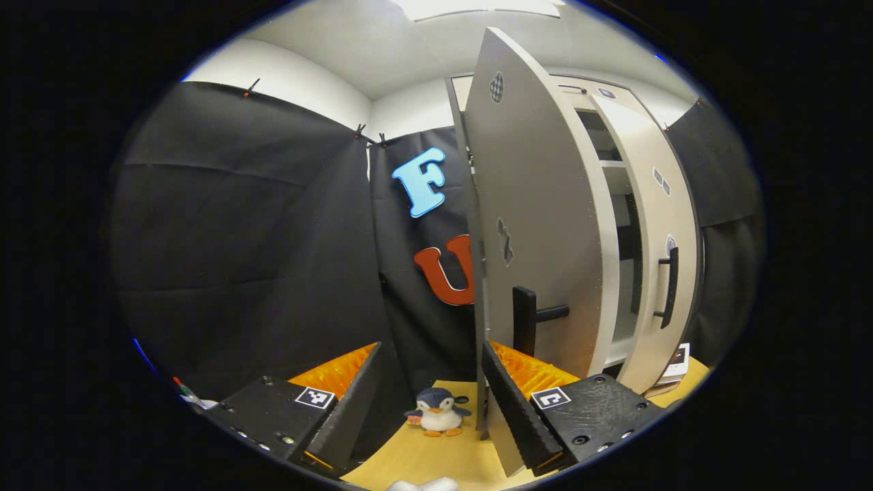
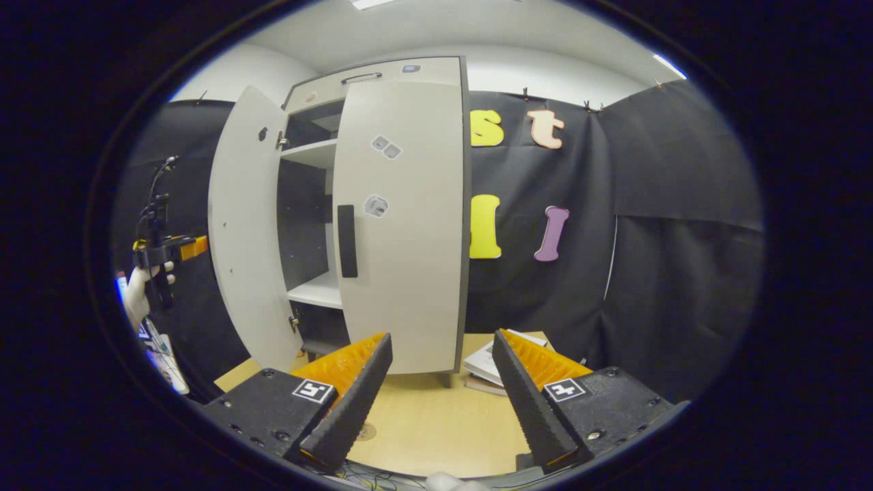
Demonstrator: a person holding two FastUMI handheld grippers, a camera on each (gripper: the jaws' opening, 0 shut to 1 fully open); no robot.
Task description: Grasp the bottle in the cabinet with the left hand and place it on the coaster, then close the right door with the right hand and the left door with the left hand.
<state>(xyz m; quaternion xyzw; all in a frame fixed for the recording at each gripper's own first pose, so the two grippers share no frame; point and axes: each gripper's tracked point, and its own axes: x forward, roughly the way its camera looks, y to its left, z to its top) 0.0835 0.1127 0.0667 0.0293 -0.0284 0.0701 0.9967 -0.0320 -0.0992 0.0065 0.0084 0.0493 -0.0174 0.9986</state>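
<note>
The white cabinet (image 2: 395, 75) stands on a wooden table (image 2: 436, 423). Its right door (image 2: 402, 232) lies shut against the frame, with a dark handle (image 2: 346, 240). The left door (image 2: 239, 232) stands swung wide, showing shelves (image 2: 317, 153) behind it. In the left gripper view this left door (image 1: 539, 225) rises close ahead, its handle (image 1: 528, 327) just above my right-hand finger and its edge between the fingers. My left gripper (image 1: 430, 351) is open with nothing held. A hand carries the left gripper (image 2: 170, 252) left of the open door. My right gripper (image 2: 443, 337) is open in front of the shut door.
A small penguin plush (image 1: 436, 412) sits on the table beyond my left gripper. Stacked books (image 2: 491, 365) lie at the cabinet's right foot. A small round mark (image 2: 365, 431) shows on the tabletop near my right gripper. Black cloth walls close in all round.
</note>
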